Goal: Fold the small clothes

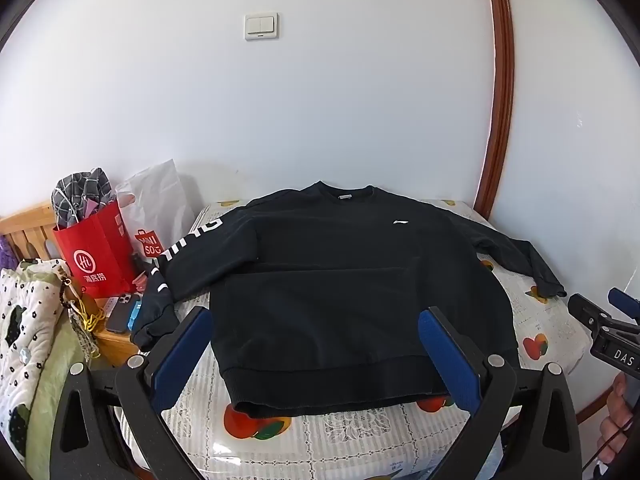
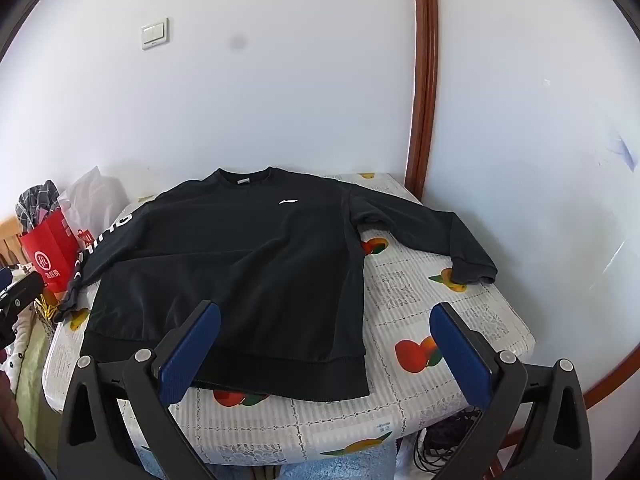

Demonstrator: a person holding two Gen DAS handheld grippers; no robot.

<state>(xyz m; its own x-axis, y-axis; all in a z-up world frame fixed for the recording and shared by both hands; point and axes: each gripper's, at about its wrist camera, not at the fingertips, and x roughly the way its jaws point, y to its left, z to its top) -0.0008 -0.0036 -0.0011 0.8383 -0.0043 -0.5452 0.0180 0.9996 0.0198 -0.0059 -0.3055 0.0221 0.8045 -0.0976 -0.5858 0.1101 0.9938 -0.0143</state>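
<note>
I see the black sweatshirt [image 1: 352, 280] spread flat on the table [image 2: 460, 320]; left gripper [image 1: 316, 354] and right gripper [image 2: 326, 346] both gape, empty.

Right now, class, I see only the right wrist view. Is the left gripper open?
Observer: Yes. The left gripper is open, jaws wide apart, facing the sweatshirt's hem.
Operator: Where does the left sleeve end?
Observer: Its cuff droops past the edge of the table.
Operator: Anything near it?
Observer: A phone lies on a wooden stand right beside the cuff.
</note>
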